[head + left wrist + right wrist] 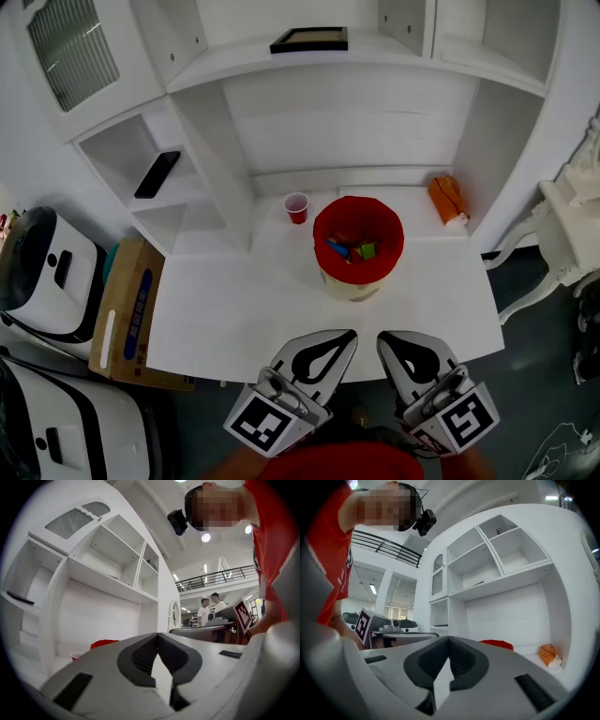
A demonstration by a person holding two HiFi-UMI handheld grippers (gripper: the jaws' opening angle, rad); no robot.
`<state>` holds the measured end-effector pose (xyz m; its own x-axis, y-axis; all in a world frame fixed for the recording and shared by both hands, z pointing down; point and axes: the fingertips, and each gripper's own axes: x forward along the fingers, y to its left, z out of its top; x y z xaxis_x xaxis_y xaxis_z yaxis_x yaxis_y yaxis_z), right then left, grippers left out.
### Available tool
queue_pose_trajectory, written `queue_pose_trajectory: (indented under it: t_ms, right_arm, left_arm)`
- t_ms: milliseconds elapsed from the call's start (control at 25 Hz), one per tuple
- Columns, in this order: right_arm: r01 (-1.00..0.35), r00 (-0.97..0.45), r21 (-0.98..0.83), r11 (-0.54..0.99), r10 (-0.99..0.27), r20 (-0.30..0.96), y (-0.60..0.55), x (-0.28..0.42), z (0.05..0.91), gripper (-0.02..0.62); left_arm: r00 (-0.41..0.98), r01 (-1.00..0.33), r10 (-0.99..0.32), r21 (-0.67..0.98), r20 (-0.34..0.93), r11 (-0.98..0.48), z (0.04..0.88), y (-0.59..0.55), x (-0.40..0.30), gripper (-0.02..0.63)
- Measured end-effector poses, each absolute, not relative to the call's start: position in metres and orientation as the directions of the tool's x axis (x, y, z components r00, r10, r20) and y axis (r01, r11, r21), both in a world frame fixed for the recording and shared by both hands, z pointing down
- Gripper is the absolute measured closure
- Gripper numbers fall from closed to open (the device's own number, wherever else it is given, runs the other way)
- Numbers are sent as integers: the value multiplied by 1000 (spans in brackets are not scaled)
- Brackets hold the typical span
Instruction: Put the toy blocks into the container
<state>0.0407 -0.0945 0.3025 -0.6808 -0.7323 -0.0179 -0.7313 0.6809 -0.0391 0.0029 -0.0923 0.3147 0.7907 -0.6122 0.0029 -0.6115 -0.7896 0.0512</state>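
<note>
Your left tool [348,337] and right tool [385,339] are both clenched on nothing, low at the near edge of the tabletop [244,309]. The blocks [352,250] lie inside the container [321,234]. No loose blocks show, so the task looks done: just park both tools.

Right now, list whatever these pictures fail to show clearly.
- Head view: toy blocks in the red container; its rim hides the lower ones, so the number is unclear.
- Left gripper view: the red container is mostly hidden behind the left gripper.
- Head view: dark flat object at left, too small to identify.
- Head view: orange object, too small to identify.
</note>
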Motion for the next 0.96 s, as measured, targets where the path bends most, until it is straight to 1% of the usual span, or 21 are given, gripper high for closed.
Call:
queue_pose_trajectory:
  t_ms: [960]
  right_arm:
    - [-727, -686, -43, 686, -727, 1, -93, 37, 310, 591]
  left_arm:
    - [791, -611, -611, 58, 13, -789, 318, -92, -1, 591]
